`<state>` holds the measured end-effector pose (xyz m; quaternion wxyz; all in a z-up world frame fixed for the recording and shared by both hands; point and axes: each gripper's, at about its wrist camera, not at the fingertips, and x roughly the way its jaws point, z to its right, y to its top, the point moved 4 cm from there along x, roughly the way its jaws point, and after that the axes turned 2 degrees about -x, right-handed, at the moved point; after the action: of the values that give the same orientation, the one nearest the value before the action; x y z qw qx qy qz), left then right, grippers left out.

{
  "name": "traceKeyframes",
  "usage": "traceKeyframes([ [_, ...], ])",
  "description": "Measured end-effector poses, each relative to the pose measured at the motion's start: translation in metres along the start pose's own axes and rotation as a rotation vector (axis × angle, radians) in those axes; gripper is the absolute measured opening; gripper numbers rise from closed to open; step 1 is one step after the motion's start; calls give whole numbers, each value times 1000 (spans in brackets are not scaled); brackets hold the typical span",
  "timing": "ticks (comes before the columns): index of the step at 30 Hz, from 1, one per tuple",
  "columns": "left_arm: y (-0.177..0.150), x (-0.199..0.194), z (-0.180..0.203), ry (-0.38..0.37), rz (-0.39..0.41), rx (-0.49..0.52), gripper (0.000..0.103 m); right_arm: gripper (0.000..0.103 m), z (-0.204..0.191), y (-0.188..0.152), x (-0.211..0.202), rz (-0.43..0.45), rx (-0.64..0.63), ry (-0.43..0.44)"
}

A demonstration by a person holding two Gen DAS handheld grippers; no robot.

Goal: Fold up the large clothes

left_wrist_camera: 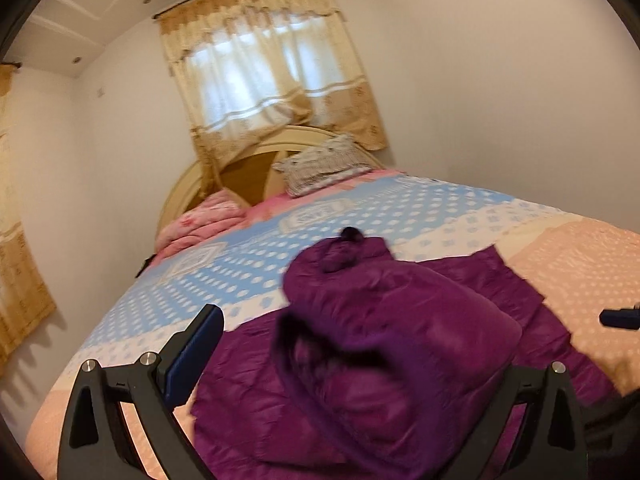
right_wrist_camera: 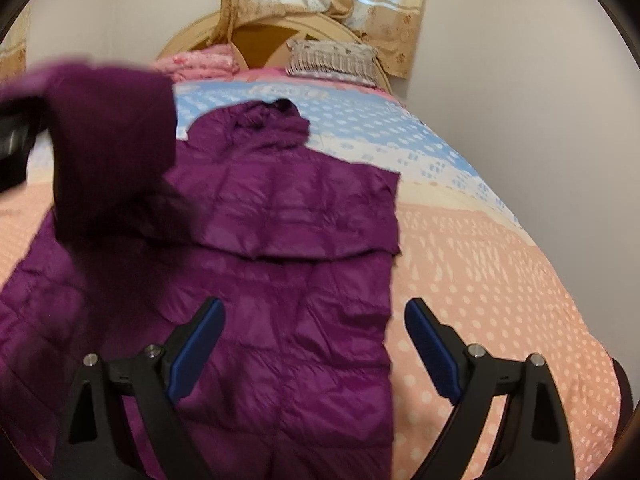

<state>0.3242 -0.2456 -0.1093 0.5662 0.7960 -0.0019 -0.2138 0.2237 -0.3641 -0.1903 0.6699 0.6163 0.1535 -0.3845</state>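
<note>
A purple quilted jacket (right_wrist_camera: 288, 264) lies flat on the bed, hood toward the headboard. My left gripper (left_wrist_camera: 360, 360) has its jaws spread wide, with a raised fold of the jacket (left_wrist_camera: 384, 320) bulging between them; its right finger is hidden by the cloth, so whether it holds the fold is unclear. In the right wrist view that raised sleeve or side (right_wrist_camera: 112, 152) hangs blurred at the left, above the jacket. My right gripper (right_wrist_camera: 316, 340) is open and empty, hovering just above the jacket's lower right edge.
The bed (right_wrist_camera: 500, 280) has a peach, white and blue dotted cover. A grey patterned pillow (right_wrist_camera: 332, 60) and a pink folded blanket (left_wrist_camera: 200, 220) lie by the curved headboard (left_wrist_camera: 248, 168). Curtains (left_wrist_camera: 272, 72) hang behind. Walls stand on both sides.
</note>
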Motion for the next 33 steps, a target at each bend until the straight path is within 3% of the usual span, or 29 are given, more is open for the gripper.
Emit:
traceKeyframes([
  [5,1,18,36,67,-47,107,100,93,29,-13,2,-45,43,-52],
  [10,0,2,53,56,2,144,100,93,59,-17,7,-73,101,-105],
  [17,-11,-3,36,44,-39,104,100,93,75,-6,10,-68,155,-127],
  [33,-37,21,-1,73,-126,48,100,93,52,15,7,-33,126,-104],
])
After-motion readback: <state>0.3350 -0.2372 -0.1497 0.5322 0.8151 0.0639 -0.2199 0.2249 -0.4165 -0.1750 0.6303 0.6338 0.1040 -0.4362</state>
